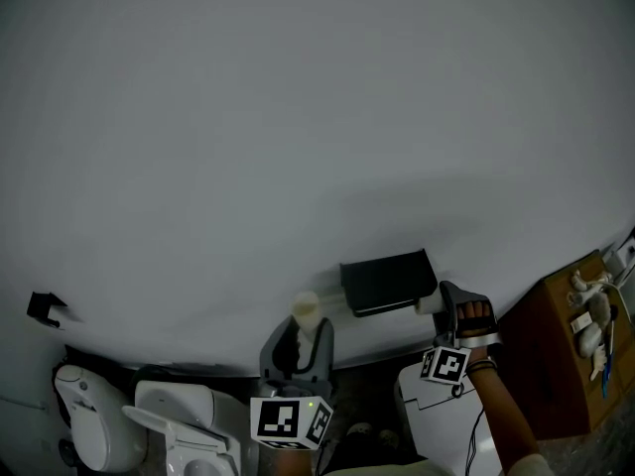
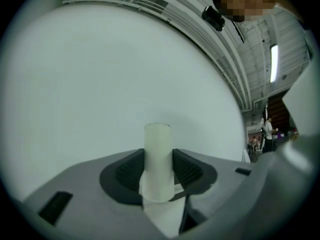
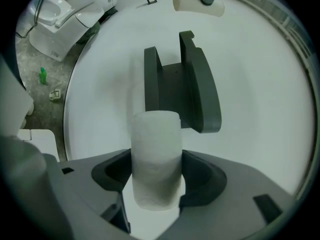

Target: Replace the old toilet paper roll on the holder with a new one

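Right gripper view: right gripper (image 3: 156, 178) clamps new roll (image 3: 155, 144), long axis upright, end toward holder (image 3: 184, 91).

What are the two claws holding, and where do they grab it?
The left claw pinches a thin pale tube across its sides, on its lower half. The right claw squeezes a fatter white paper roll the same way.

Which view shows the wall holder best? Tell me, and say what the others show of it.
The right gripper view: the holder sits large and central, its side arms clear. The head view shows the holder small and dark. The left gripper view misses it.
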